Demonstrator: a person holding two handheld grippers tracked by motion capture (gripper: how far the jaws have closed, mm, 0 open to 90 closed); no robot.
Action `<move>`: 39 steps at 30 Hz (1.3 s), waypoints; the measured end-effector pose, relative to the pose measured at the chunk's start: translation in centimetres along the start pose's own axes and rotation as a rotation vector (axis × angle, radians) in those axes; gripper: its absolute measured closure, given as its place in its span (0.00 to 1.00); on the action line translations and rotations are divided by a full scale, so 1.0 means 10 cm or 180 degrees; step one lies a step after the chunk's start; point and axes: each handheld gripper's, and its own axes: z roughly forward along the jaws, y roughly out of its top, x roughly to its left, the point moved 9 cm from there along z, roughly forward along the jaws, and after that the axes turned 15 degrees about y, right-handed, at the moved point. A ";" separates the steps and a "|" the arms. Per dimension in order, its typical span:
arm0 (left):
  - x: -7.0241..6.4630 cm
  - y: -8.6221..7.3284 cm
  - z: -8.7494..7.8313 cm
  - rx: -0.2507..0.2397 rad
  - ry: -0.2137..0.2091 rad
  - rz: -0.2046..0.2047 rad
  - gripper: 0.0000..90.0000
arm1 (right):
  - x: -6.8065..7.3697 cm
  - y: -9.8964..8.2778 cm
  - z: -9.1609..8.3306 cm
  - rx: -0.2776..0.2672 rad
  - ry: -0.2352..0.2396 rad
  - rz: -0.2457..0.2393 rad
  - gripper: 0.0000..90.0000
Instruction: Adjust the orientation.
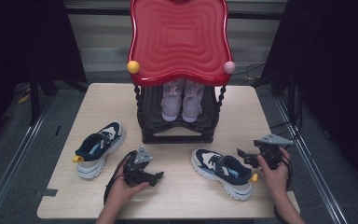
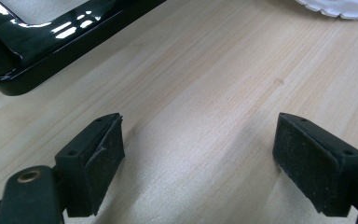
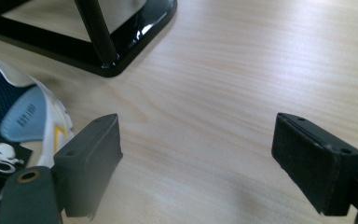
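**Two navy sneakers flank a black shoe rack on a pale wood table**

The table [image 1: 177, 196] is light, fine-grained wood with rounded corners, standing on a grey floor between metal rails, with dark curtains to either side and a pale wall behind. At its far middle stands the shoe rack [image 1: 177, 135], the landmark here: a glossy black frame with twisted posts, topped by a wavy red tray [image 1: 179, 37] carrying a yellow knob at its left corner and a pink one at its right.

The rack's lower shelf holds a pair of lilac sneakers [image 1: 182, 100], side by side, toes toward the person.

Left of the rack and nearer the person lies the left sneaker [image 1: 98, 148], navy and white with a cream sole; its long axis runs diagonally, toe toward the rack, heel with a yellow tab toward the table's left edge. Right of the rack's front lies the right sneaker [image 1: 223, 171], also diagonal, toe pointing toward the rack's front, yellow-tabbed heel toward the near right corner.

The left gripper [image 1: 156, 177] rests low over the table in front of the rack, between the two sneakers, jaws spread wide over bare wood. The right gripper [image 1: 241, 156] sits just beside the right sneaker's heel, jaws likewise wide apart with nothing between them.
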 end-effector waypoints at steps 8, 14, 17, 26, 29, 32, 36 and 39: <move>0.00 0.00 0.00 -0.0001 0.0000 0.0001 0.18 | -0.02 -0.10 0.08 0.0135 -0.0014 -0.0014 0.17; 0.00 0.00 0.00 -0.0002 0.0002 0.0001 0.18 | -0.02 -0.15 0.15 0.0233 -0.0035 -0.0078 0.17; -0.01 0.00 0.00 0.0000 -0.0015 -0.0022 0.18 | -0.02 -0.18 0.17 0.0277 -0.0016 -0.0105 0.17; -0.01 0.00 -0.01 -0.0002 -0.0008 -0.0019 0.18 | -0.03 -0.24 0.20 0.0485 0.0047 -0.0115 0.15; -0.01 0.00 -0.01 -0.0001 -0.0009 -0.0020 0.18 | -0.04 -0.24 0.21 0.0482 0.0096 -0.0060 0.14; -0.01 0.00 -0.01 -0.0001 -0.0010 -0.0018 0.18 | -0.03 -0.24 0.21 0.0498 0.0127 -0.0084 0.14; -0.01 0.00 -0.01 0.0000 -0.0004 -0.0019 0.18 | -0.02 -0.25 0.21 0.0511 0.0125 -0.0102 0.15; 0.00 -0.01 -0.01 0.0017 0.0021 -0.0028 0.17 | -0.01 -0.25 0.22 0.0516 0.0151 -0.0102 0.14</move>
